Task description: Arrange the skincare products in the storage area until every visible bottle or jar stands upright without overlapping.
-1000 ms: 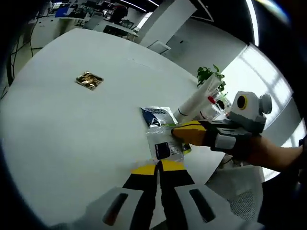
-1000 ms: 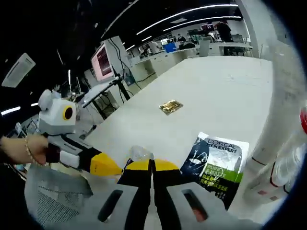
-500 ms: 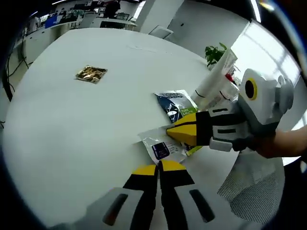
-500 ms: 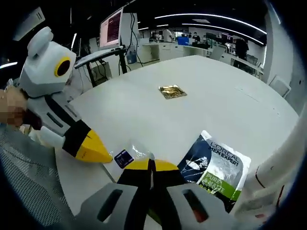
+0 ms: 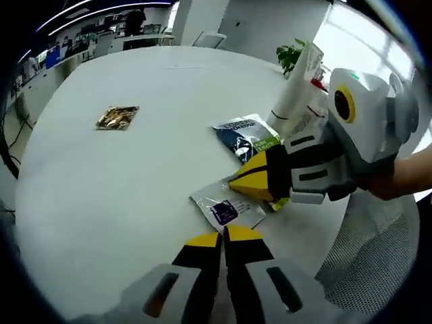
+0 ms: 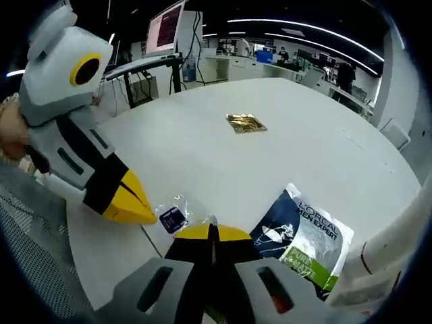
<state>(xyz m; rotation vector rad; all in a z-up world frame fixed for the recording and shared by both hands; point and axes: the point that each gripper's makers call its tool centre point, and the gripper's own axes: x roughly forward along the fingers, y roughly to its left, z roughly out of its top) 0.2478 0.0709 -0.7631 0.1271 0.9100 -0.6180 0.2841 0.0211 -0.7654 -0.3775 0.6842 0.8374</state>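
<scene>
A clear sachet with a purple label lies flat on the white table between both grippers. My right gripper is shut with the sachet's edge caught at its tips; in the left gripper view it reaches in from the right. My left gripper is shut, its tips at the sachet's opposite edge; whether it pinches the sachet is unclear. In the right gripper view it comes in from the left. A dark blue and green sachet lies flat nearby. White tubes stand beyond it.
A small gold packet lies alone further out on the table. A mesh chair sits at the table's near edge. A person's hand holds the right gripper. Desks and monitors stand in the background.
Both cameras have swung, and the two grippers now stand closer together over the clear sachet. The sachet lies a little further from the blue and green one.
</scene>
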